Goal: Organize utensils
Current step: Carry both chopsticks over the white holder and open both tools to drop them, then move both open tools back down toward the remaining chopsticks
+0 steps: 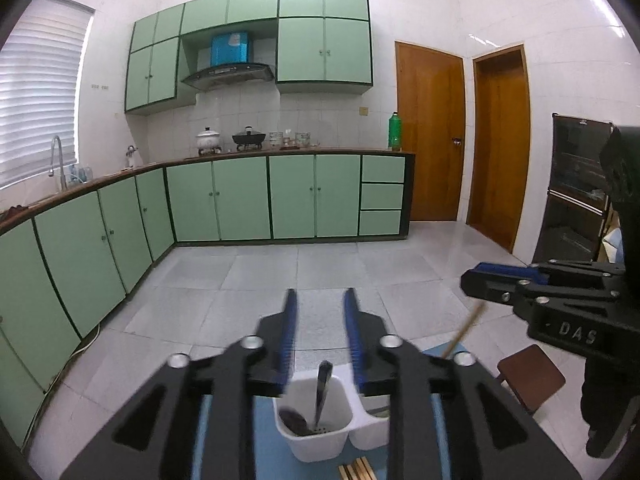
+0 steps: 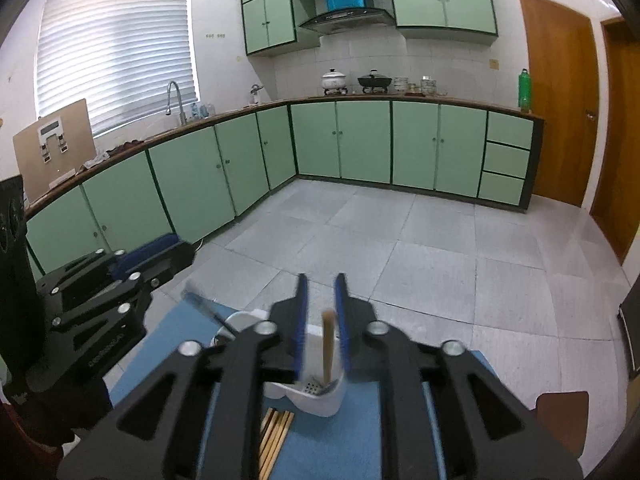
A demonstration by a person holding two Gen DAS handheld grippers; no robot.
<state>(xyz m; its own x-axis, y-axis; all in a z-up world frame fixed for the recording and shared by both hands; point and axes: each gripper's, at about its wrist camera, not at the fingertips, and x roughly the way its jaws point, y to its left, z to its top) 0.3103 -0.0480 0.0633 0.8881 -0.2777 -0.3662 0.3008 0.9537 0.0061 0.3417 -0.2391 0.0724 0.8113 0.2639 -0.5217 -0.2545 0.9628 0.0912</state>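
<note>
Clearance around the white holder, blue mat

Holder (image 1: 316, 424) at 6 o'clock, low between the left gripper (image 1: 320, 332) fingers; dark utensil (image 1: 323, 392) stands upright in its left compartment, wooden stick (image 2: 329, 346) in the right one. Right gripper (image 1: 500, 280) crowds 3 o'clock. Chopsticks (image 2: 276, 436) lie before the holder. Open floor (image 1: 320, 268) toward 12.

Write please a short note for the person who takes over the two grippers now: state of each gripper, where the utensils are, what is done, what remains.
Left gripper: open, holding nothing, above the left compartment of the white holder.
Right gripper: open, holding nothing, above the right compartment.
Done: a dark-handled utensil stands in the left compartment; a wooden stick stands in the right one.
Left: the wooden chopsticks lie on the blue mat in front of the holder; they probably go in next.
</note>
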